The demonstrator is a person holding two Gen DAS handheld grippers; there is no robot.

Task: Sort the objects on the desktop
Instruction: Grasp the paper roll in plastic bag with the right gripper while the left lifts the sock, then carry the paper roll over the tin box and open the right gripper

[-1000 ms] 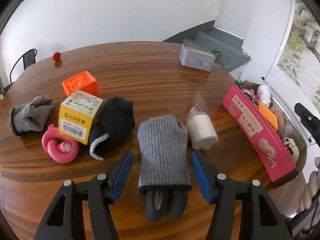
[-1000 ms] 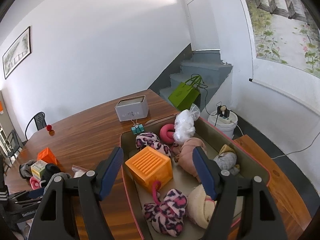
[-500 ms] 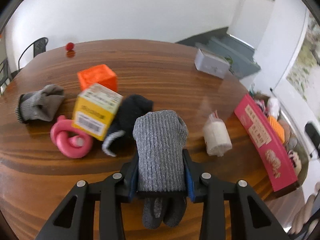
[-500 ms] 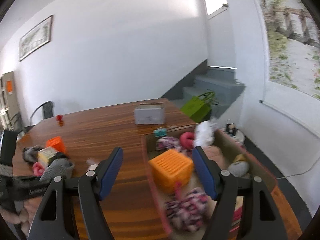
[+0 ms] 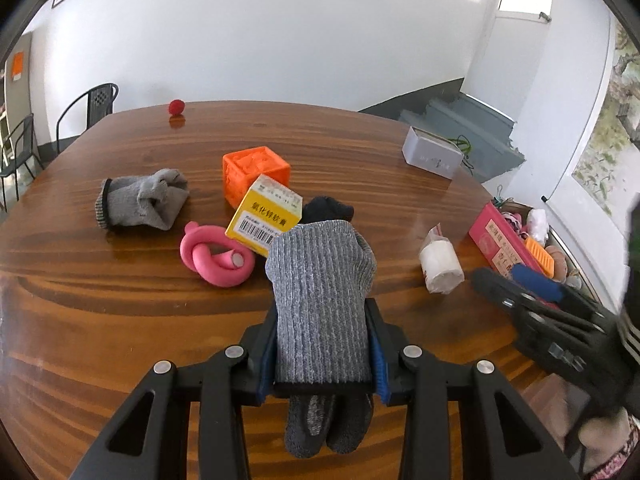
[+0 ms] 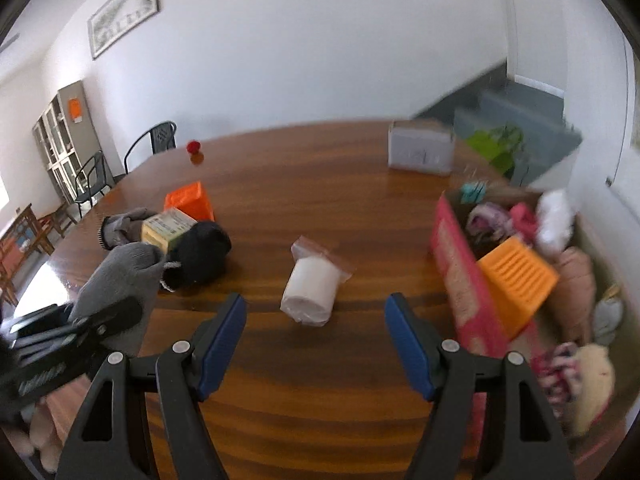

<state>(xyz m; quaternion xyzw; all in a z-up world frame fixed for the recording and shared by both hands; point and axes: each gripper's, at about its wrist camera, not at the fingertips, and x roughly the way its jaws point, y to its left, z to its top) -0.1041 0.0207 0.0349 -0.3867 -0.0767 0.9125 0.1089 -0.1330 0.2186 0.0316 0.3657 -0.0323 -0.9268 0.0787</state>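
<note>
My left gripper (image 5: 322, 344) is shut on a grey ribbed sock bundle (image 5: 320, 300) and holds it above the wooden table (image 5: 120, 320); the bundle also shows in the right wrist view (image 6: 120, 276). My right gripper (image 6: 316, 320) is open and empty, just short of a white roll in a plastic bag (image 6: 310, 286), also seen in the left wrist view (image 5: 440, 266). On the table lie a black sock (image 5: 326, 208), a yellow box (image 5: 266, 216), a pink ring toy (image 5: 216, 254), an orange cube (image 5: 254, 170) and a grey sock (image 5: 142, 198).
A pink-sided box (image 6: 460, 268) at the table's right edge holds an orange block (image 6: 516, 276) and several soft toys. A grey tissue box (image 6: 420, 152) stands at the back right. A small red ball (image 6: 194, 147) sits at the far edge. Chairs stand beyond the table.
My left gripper closed on the grey sock bundle and lifted it. My right gripper swung left from over the pink box to the white roll, staying open.
</note>
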